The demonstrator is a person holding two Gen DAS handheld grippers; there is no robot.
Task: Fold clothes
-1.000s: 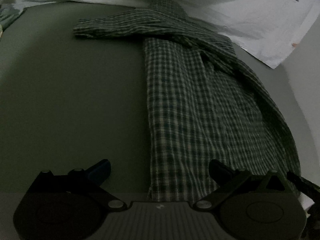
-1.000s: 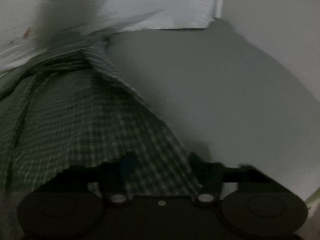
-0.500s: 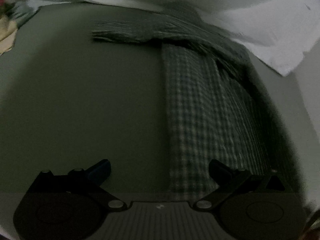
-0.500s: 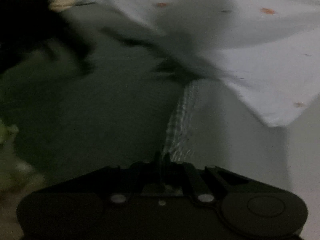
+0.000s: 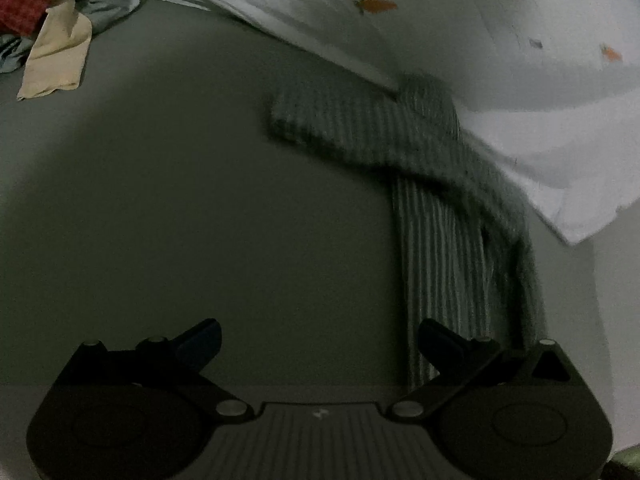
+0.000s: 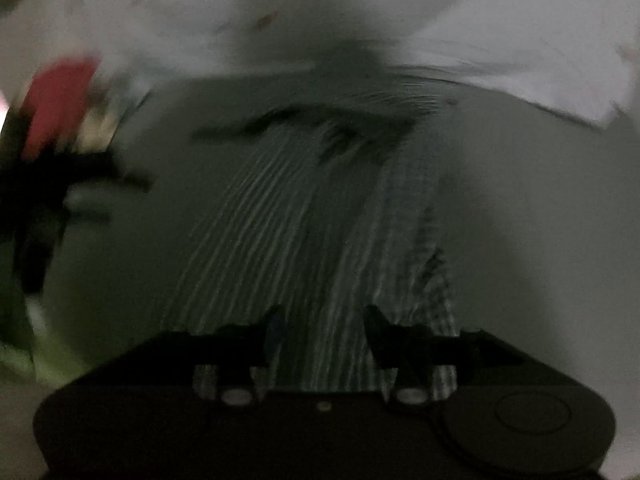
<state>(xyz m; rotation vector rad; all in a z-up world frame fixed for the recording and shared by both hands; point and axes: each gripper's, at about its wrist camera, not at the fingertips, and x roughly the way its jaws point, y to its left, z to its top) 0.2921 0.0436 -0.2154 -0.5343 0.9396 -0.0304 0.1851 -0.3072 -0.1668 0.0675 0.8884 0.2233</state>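
A green-and-white checked shirt [image 5: 436, 208] lies flat on the grey-green bed surface [image 5: 180, 220], folded into a narrow strip, with one sleeve [image 5: 328, 120] reaching left. My left gripper [image 5: 318, 340] is open and empty over bare surface, its right finger [image 5: 438, 338] at the shirt's left edge. In the blurred right wrist view, my right gripper [image 6: 325, 328] hovers over the shirt [image 6: 300, 220]. Its jaws are opening, and cloth shows behind the gap with no pad pressing on it.
A white sheet with small orange prints [image 5: 460, 40] covers the back and right. A pile of clothes [image 5: 56, 32], red checked, cream and pale blue, sits at the far left. A dark blurred shape [image 6: 36, 200] fills the left of the right wrist view.
My right gripper shut on the shirt's right edge, carried it over to the left, and has let go. The shirt looks narrower. My left gripper slid left off the shirt, still open.
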